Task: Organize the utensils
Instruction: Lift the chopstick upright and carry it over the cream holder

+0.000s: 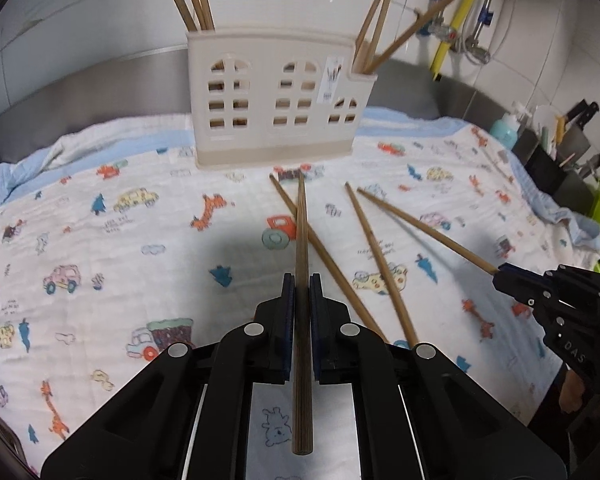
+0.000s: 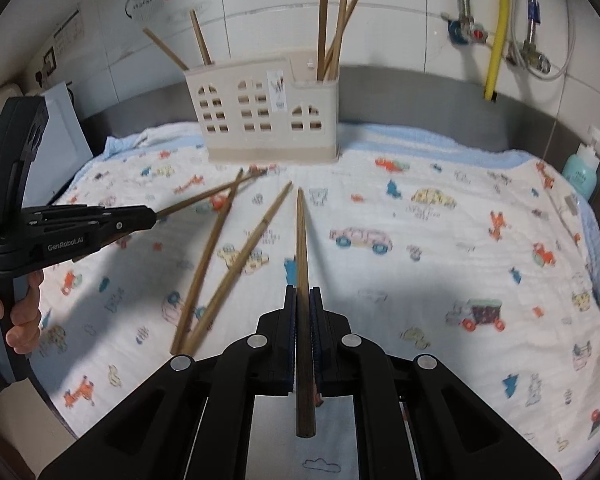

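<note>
Clamped in the left claw (image 1: 302,280) is one chopstick (image 1: 301,240), lying lengthwise between the shut jaws, and the right claw (image 2: 303,292) is likewise closed on another chopstick (image 2: 301,240), each tip aimed at the cream holder (image 1: 276,96). Two loose chopsticks (image 1: 380,264) lie on the printed cloth (image 1: 100,240) over the tabletop between claws and holder, whose end compartments already hold sticks. With such narrow grips, I judge a stick could pivot or slip and miss its slot; "GenRobot.AI" reads on the left claw's side.
</note>
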Motion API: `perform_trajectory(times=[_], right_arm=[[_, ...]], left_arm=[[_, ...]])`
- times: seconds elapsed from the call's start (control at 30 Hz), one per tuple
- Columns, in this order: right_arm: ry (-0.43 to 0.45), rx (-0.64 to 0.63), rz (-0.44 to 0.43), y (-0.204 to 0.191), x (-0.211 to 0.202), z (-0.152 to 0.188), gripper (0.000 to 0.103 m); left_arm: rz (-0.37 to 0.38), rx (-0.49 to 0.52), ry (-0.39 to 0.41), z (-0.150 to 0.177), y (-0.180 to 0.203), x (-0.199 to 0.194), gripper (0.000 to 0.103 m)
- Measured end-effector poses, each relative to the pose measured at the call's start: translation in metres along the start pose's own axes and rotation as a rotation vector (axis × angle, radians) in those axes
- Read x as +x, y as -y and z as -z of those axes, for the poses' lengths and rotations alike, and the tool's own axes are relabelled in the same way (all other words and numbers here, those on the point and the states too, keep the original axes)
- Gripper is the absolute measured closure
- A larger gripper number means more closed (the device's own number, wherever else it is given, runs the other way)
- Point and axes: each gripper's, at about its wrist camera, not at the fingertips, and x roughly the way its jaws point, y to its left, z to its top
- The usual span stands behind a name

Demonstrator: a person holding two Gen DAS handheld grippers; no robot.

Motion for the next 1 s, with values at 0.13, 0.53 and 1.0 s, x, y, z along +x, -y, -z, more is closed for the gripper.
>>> perform_trajectory(times=[0.13,0.53,1.0], right_arm=[[0.039,0.009,-0.011,0.0,-0.011,-0.011,0.096],[0.113,0.004,-0.037,-0.005,-0.028,-0.045,0.096],[0.13,-0.005,-0.042,-0.005,-0.032,-0.051,0.096]], left_arm=[[0.011,-0.004,0.047,-0.006,-0.002,-0.016,0.097],[0.04,-0.011,0.141,-0.027,-0.008,-0.041,0.097],[0.009,0.037,-0.033,0.022,-0.017,-0.004,0.079]])
